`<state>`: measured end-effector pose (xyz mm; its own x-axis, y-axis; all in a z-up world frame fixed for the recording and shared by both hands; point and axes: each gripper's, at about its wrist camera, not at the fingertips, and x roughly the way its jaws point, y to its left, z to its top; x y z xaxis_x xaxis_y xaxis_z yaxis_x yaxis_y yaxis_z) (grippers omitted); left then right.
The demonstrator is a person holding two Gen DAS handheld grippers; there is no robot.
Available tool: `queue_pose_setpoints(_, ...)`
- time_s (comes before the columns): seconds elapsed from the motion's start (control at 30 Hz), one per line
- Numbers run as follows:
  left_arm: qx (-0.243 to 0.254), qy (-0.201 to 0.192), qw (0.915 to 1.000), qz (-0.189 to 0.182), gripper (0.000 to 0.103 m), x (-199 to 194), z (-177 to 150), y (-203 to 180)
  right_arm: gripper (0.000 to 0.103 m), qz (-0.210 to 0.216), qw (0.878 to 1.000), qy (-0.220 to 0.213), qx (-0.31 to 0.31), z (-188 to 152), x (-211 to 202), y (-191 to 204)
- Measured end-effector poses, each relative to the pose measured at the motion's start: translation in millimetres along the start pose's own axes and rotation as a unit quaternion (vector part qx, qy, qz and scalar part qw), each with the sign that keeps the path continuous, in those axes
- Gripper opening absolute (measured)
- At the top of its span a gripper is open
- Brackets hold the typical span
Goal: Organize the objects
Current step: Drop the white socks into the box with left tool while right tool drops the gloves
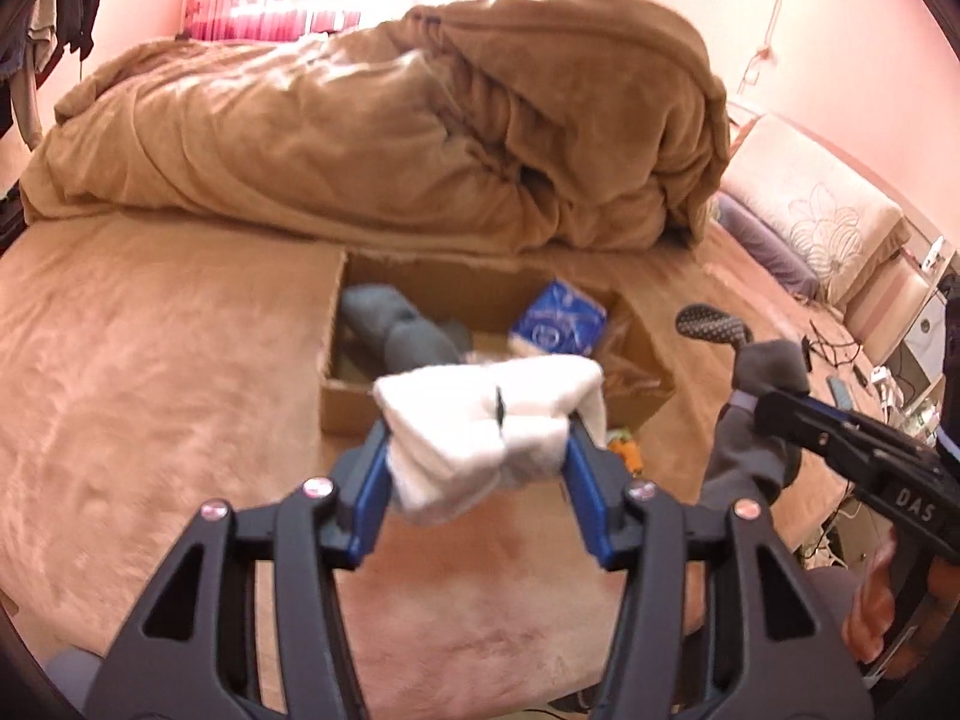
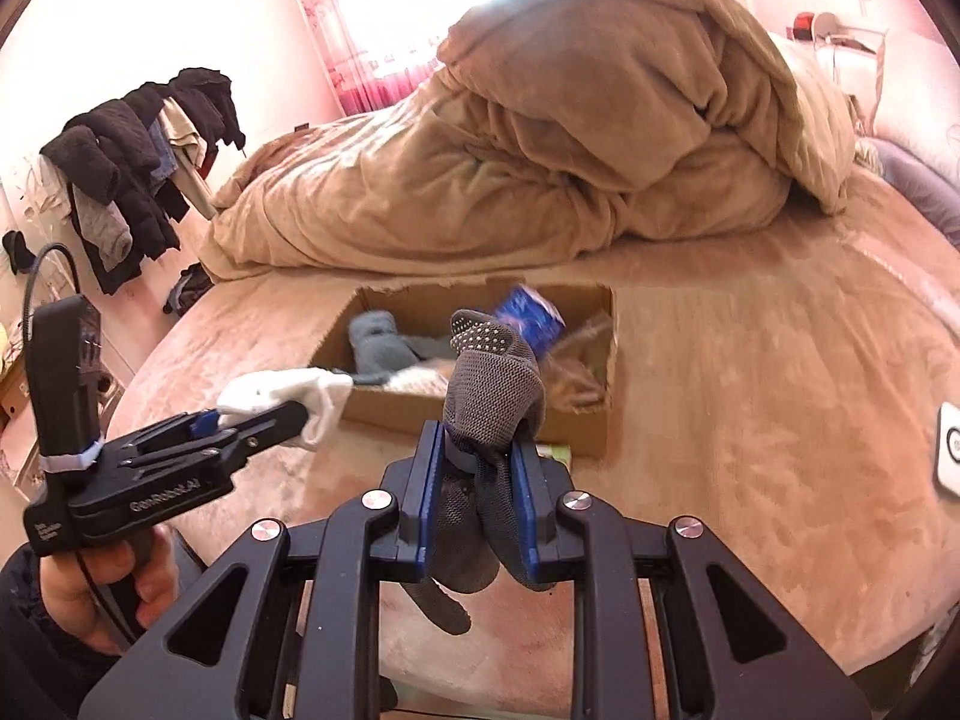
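Note:
My left gripper [image 1: 480,444] is shut on a bundle of white socks [image 1: 486,420] and holds it above the bed, just in front of an open cardboard box [image 1: 336,414]. It also shows in the right wrist view [image 2: 264,420] with the white socks [image 2: 282,393]. My right gripper [image 2: 477,450] is shut on a grey dotted sock [image 2: 492,384], held in the air near the box [image 2: 480,414]; in the left wrist view the right gripper [image 1: 762,402] grips the sock [image 1: 750,456]. The box holds grey socks [image 1: 396,330] and a blue packet [image 1: 558,318].
A heaped tan duvet [image 1: 390,138] lies behind the box on the pink-tan bed sheet [image 1: 150,372]. Pillows [image 1: 822,216] lie at the right. Clothes hang on a rack [image 2: 138,162] at the left. A small green and orange item [image 1: 627,447] lies by the box's front.

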<state>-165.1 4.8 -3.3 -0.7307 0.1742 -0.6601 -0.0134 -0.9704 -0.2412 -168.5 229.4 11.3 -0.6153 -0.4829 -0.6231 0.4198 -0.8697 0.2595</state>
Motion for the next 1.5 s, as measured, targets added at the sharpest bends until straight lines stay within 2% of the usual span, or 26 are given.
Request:
queue_pose_setpoints(0.23, 0.010, -0.021, 0.9997, -0.003, 0.053, -14, 24, 9, 0.023, 0.002, 1.000, -0.018, -0.021, 25, -1, 18)
queue_pose_setpoints(0.47, 0.010, -0.020, 0.9997, -0.006, 0.053, 1, 43, 21, 0.023, 0.006, 0.999, -0.027, -0.039, 48, 16, 29)
queue_pose_setpoints(0.9, 0.003, -0.003, 1.0000, -0.008, 0.054, 51, 60, 49, 0.023, 0.034, 0.998, 0.004, -0.058, 77, 102, 37)
queue_pose_setpoints(1.2, -0.006, 0.014, 0.9999, -0.008, 0.054, 81, 62, 68, 0.023, 0.045, 0.996, 0.039, -0.068, 76, 166, 41)
queue_pose_setpoints(1.3, -0.004, 0.018, 0.9998, -0.010, 0.054, 89, 61, 70, 0.023, 0.032, 0.996, 0.054, -0.066, 72, 184, 36)
queue_pose_setpoints(1.4, 0.000, 0.019, 0.9997, -0.016, 0.054, 93, 61, 67, 0.023, -0.008, 0.995, 0.084, -0.058, 64, 202, 25)
queue_pose_setpoints(1.5, 0.008, 0.026, 0.9994, -0.023, 0.054, 101, 61, 59, 0.023, -0.027, 0.994, 0.098, -0.041, 56, 210, 12)
